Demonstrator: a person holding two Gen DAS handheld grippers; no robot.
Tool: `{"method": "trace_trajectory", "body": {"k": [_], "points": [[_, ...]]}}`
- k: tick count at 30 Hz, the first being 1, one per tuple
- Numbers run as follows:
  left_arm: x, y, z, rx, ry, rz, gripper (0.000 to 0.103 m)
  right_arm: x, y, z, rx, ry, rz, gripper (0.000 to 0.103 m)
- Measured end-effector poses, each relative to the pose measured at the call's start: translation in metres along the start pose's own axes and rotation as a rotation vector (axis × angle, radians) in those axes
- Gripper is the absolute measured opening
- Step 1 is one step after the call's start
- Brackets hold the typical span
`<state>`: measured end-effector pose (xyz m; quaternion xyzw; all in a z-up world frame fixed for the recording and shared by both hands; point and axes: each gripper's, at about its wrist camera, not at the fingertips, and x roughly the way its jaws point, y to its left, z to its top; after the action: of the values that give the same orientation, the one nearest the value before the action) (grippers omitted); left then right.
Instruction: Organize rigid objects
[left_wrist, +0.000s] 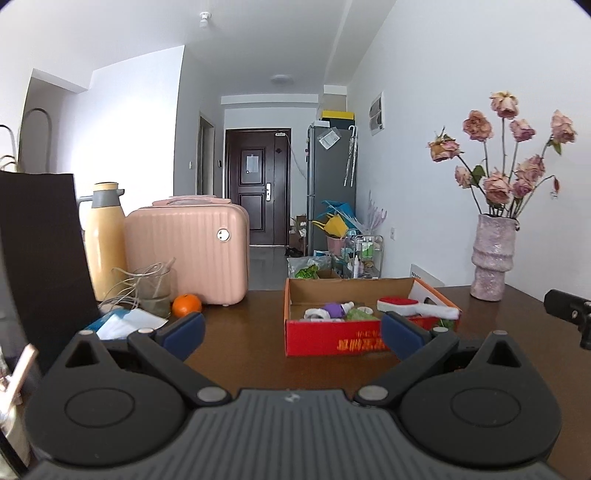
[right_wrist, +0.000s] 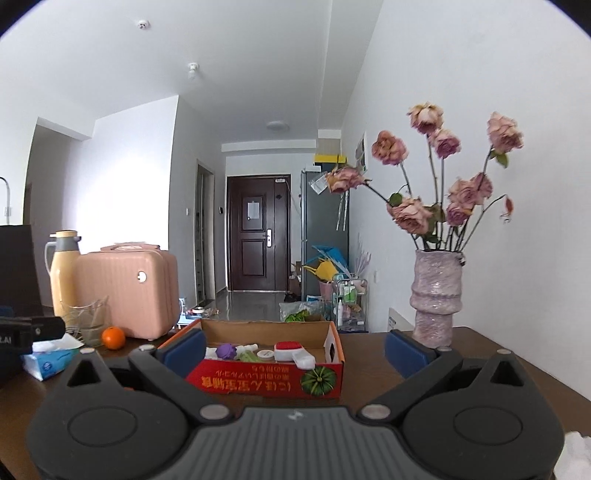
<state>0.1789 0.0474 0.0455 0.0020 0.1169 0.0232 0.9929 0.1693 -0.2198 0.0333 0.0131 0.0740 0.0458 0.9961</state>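
Red cardboard box (right_wrist: 266, 376), tabletop centre: small plastic items, light, stiff, prob. slippery. Red-white brush (right_wrist: 293, 352): take by handle. Left gripper (left_wrist: 291, 332), right gripper (right_wrist: 293, 349): jaws apart, empty.

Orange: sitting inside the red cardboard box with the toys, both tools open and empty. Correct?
Not quite. The orange sits on the table in front of the pink suitcase, outside the red cardboard box; the left wrist view shows it. Both tools open and empty holds.

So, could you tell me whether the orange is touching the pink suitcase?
Apart. In the left wrist view, the orange sits in front of the pink suitcase, with a strip of brown table showing between them.
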Motion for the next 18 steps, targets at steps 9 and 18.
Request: {"method": "trace_trajectory", "body": {"k": [9,18], "points": [[-0.072,0.004,-0.032,0.002,-0.019,-0.004,0.103,-0.065,-0.002,-0.017,-0.003,0.013,-0.01,0.103],[-0.097,0.006,-0.043,-0.003,-0.018,-0.005,0.103,-0.089,0.001,-0.027,0.004,0.019,-0.002,0.103]]}}
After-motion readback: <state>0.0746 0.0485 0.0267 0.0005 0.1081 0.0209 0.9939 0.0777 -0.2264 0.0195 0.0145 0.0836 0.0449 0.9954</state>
